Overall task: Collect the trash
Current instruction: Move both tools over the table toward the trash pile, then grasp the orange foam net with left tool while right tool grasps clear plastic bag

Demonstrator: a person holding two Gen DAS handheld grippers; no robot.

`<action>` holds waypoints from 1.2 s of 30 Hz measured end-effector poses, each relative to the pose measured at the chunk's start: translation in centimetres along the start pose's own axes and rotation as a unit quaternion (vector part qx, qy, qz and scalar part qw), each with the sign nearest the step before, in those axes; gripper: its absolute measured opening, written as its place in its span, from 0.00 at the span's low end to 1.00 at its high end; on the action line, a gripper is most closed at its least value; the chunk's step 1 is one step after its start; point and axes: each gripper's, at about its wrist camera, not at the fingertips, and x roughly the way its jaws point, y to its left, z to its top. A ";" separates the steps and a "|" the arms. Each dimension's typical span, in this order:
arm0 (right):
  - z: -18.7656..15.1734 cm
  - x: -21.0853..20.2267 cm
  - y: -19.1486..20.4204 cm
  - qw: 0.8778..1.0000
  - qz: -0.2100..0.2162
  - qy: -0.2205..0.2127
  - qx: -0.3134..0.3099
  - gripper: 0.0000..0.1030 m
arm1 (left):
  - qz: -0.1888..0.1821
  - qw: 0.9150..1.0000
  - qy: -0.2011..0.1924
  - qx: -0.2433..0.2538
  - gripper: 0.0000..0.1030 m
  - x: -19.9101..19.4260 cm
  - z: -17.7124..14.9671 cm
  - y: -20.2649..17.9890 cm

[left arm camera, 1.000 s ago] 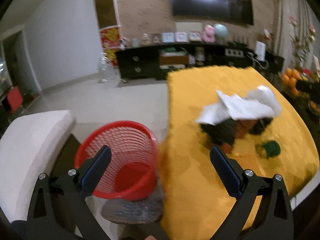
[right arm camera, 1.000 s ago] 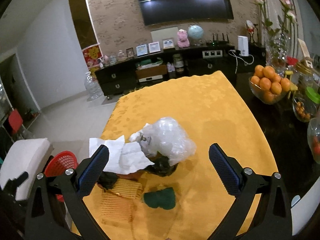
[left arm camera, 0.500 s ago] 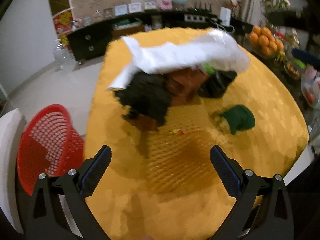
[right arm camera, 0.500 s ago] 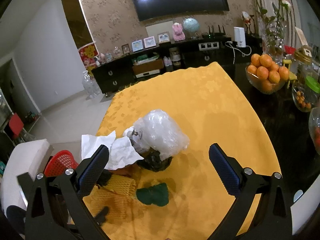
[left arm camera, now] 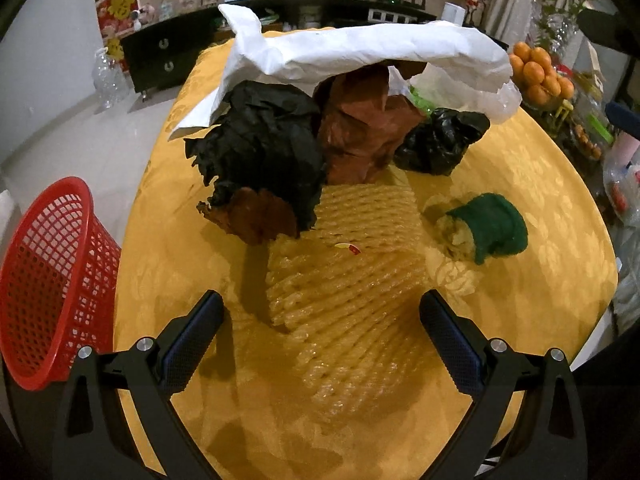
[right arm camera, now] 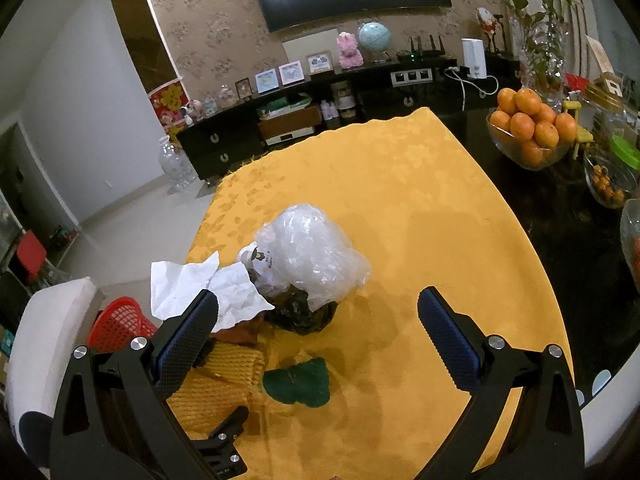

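A heap of trash lies on the yellow tablecloth (left arm camera: 520, 168): white paper (left arm camera: 360, 52) over crumpled black paper (left arm camera: 260, 148), brown paper (left arm camera: 360, 136), a black bag (left arm camera: 440, 140), a yellow foam net (left arm camera: 348, 264) and a green scrap (left arm camera: 492, 228). My left gripper (left arm camera: 320, 340) stands open low over the foam net, nothing between its fingers. A red mesh basket (left arm camera: 48, 280) sits left of the table. In the right wrist view, my right gripper (right arm camera: 320, 336) hangs open above the heap, over a clear plastic bag (right arm camera: 312, 252) and the green scrap (right arm camera: 298, 382).
A bowl of oranges (right arm camera: 528, 132), jars and a vase stand on the dark table to the right. A white chair seat (right arm camera: 40, 340) is beside the red basket (right arm camera: 120, 322). A black TV cabinet (right arm camera: 320, 120) lines the far wall.
My left gripper swung from the red basket over to the table and closed in on the heap, now low over the foam net. The right gripper moved slightly higher and back.
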 end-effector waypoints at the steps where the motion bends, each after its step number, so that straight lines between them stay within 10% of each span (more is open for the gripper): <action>1: 0.0 0.0 -0.1 1.000 -0.001 0.000 0.000 0.94 | 0.000 1.000 0.000 0.000 0.91 0.1 0.0 0.0; 17: 0.0 0.5 -1.1 1.000 -0.015 0.002 0.016 0.94 | -0.043 0.999 -0.007 0.007 0.20 -2.9 -1.2 0.6; 36: 0.8 0.1 -3.3 0.998 -0.040 -0.012 0.049 0.94 | -0.049 0.994 -0.088 -0.030 0.15 -9.1 0.2 3.3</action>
